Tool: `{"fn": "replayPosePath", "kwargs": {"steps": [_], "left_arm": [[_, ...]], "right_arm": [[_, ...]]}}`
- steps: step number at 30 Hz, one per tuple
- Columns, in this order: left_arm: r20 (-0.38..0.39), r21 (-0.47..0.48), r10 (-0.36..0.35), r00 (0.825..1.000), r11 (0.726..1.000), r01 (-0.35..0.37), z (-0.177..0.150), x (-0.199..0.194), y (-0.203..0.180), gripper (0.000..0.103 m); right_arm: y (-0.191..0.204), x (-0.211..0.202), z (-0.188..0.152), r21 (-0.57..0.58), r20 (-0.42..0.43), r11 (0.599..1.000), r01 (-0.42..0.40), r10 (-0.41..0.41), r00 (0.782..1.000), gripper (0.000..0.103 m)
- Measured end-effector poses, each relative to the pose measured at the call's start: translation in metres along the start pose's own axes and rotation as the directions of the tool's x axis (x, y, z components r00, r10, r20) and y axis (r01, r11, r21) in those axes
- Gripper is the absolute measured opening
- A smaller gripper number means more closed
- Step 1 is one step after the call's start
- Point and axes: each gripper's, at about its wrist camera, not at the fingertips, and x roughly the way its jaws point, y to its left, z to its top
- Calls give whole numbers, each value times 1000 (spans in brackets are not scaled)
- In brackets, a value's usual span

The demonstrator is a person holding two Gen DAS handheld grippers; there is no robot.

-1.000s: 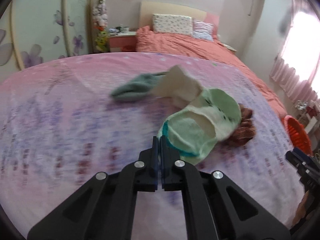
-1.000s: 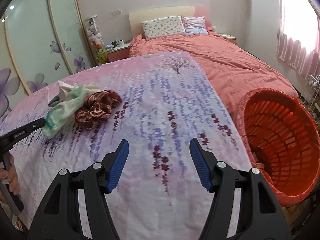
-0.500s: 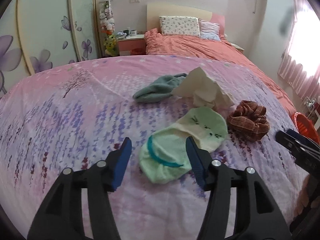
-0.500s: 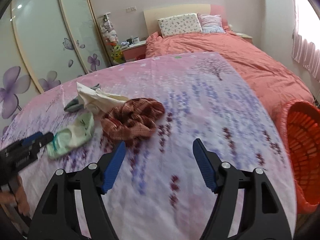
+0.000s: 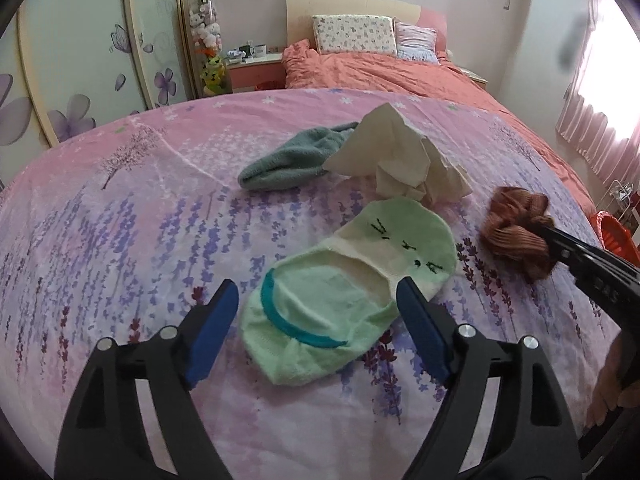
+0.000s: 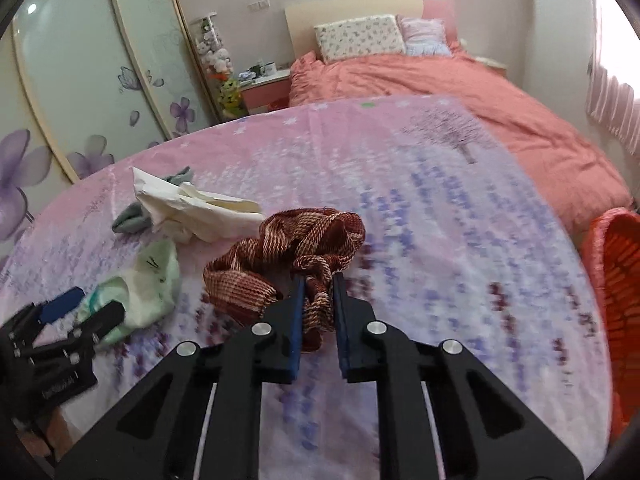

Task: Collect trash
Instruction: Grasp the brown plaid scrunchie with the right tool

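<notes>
Right wrist view: the right gripper (image 6: 316, 280) has just been closing, and its blue-padded black jaws now pinch a fold of the red-brown woven scrunchie (image 6: 288, 248), a ruffled ring of ribbed checked fabric lying on the pink floral bedspread (image 6: 440, 208). To its left lies a crumpled cream tissue (image 6: 192, 208), creased into stiff peaks, partly over a grey-green fuzzy sock (image 6: 128, 220). Nearer the lens on that side lies a pale mint low-cut sock (image 6: 148, 280) with small dark stitched marks. At the right edge stands an orange plastic lattice basket (image 6: 616, 280), beside the bed and well apart from the pile.

Left wrist view: the left gripper (image 5: 318, 300) has just been opening; its jaws stand spread on either side of the mint sock's heel end (image 5: 340, 292), the pads not pressing on it. The sock is flat, soft-knit, with a teal band at the opening. Beyond it sit the tissue (image 5: 400, 160) and the grey-green sock (image 5: 292, 164), touching. The scrunchie (image 5: 516, 232) lies to the right with the right gripper's black tip (image 5: 560, 244) on it.
</notes>
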Motion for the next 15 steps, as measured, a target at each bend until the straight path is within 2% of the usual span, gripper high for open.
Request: {"fn": "replayPosePath", "kwargs": {"steps": [4, 6, 8, 9, 10, 15], "left_arm": [[-6, 2, 1, 1000, 1000, -1, -2, 3, -2, 82], [-13, 2, 9, 1000, 1000, -9, -2, 5, -5, 82], [-22, 7, 20, 1000, 1000, -20, -3, 8, -8, 82], [-26, 8, 24, 999, 1000, -24, -3, 9, -9, 82], [-29, 6, 28, 999, 1000, -28, -3, 9, -9, 83], [-47, -10, 33, 998, 999, -34, -4, 14, -9, 84]], "right_arm": [[-22, -21, -9, -25, 18, 994, 105, -105, 994, 14], [-33, -28, -9, -19, 24, 994, 106, -105, 994, 18], [-41, -32, -10, 13, 24, 997, 71, -72, 997, 37], [-44, -33, -9, 30, 28, 998, 55, -55, 998, 59], [-44, -33, -8, 42, 37, 998, 40, -42, 998, 73], [-33, -14, -4, 27, 1, 999, 32, -32, 999, 80]]}}
